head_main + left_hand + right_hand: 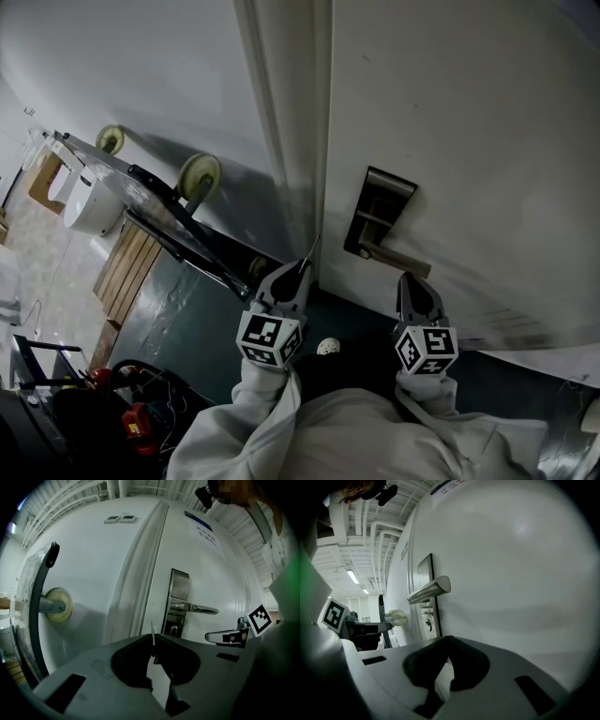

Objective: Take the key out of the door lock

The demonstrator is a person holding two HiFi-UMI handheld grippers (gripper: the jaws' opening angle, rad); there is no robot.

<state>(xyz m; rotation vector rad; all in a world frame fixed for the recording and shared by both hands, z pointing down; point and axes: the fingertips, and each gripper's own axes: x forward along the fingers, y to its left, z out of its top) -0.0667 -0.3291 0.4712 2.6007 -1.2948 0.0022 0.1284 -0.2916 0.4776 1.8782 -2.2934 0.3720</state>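
We see a cream caster wheel (200, 175) upper left, wooden slats (127, 267) at left, a red object (138, 424) lower left

You will find no print here that can be read. The notice (202, 529) on your door (220, 578) carries lines too small to make out.

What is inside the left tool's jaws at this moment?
A thin metal key, seen edge-on, sticks out from the left tool, whose jaws are shut on it. The part of the key pinched between them is covered.
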